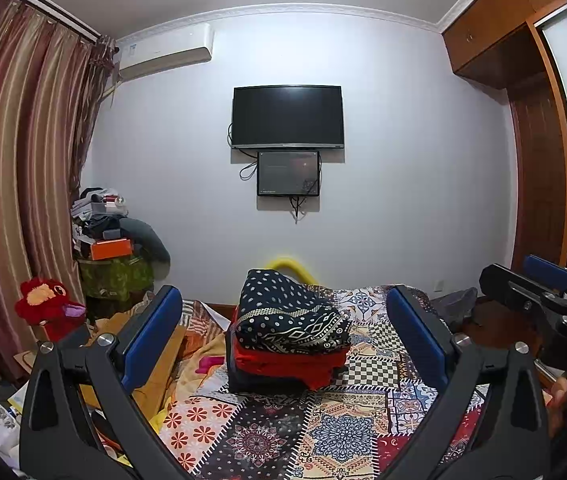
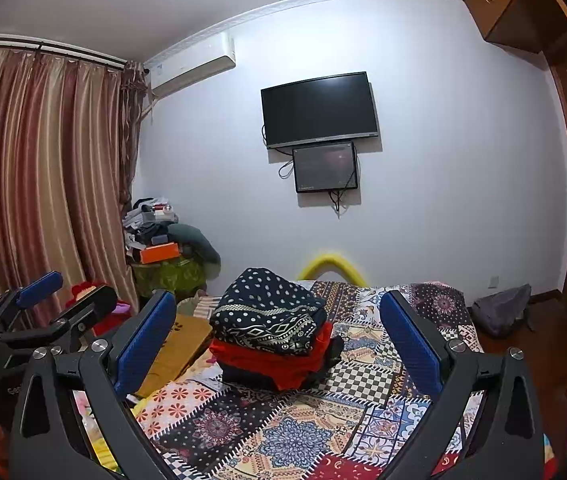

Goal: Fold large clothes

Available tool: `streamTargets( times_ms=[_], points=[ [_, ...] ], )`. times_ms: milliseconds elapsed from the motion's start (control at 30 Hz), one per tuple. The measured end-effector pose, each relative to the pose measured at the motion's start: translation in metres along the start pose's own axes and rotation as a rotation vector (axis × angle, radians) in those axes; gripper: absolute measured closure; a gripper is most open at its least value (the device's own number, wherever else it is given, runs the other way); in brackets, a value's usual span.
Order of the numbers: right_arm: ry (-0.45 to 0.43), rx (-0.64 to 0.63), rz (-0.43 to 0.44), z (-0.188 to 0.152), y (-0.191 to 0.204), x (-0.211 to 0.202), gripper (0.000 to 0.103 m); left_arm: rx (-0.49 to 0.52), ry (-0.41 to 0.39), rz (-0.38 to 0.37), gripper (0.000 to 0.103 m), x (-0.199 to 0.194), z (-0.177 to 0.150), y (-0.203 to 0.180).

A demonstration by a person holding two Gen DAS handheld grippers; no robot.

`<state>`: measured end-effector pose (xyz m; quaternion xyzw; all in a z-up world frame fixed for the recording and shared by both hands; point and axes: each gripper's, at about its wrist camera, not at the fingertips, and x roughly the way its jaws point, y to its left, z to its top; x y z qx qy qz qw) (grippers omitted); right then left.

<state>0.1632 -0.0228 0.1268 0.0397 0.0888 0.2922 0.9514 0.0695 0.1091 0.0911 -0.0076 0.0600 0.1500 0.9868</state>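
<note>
Setting: a bedroom, seen from just above a bed covered with a patchwork quilt (image 1: 323, 424).
Left gripper (image 1: 283, 320): its two blue-padded fingers are spread wide apart with nothing between them, raised above the quilt.
Right gripper (image 2: 277, 320): likewise spread wide and empty, held beside the left one; each gripper shows at the edge of the other's view.
Folded clothes (image 1: 289, 340): a neat stack sits on the quilt near the foot of the bed, ahead of both grippers and untouched by them.
Stack order: a navy garment with white dots and a geometric border (image 2: 267, 316) lies on top, a red garment (image 2: 271, 360) beneath it, and a dark one at the bottom.
Far wall: a dark television (image 1: 287, 116) hangs above a smaller screen (image 1: 288, 173).
Left side: striped curtains (image 1: 15, 168), an air conditioner (image 1: 165, 52), a cluttered pile with an orange box (image 1: 110, 249), and a red plush toy (image 1: 45, 304).
Right side: a wooden wardrobe (image 1: 539, 160).
</note>
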Motion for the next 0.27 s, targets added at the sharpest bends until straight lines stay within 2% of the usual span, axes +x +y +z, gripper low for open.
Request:
streamTargets(
  times_ms=[267],
  points=[
    [0.008, 0.002, 0.002, -0.0007, -0.0003, 0.0042, 0.002, -0.015, 0.006, 0.001, 0.000, 0.0006, -0.0036, 0.0056]
  ],
)
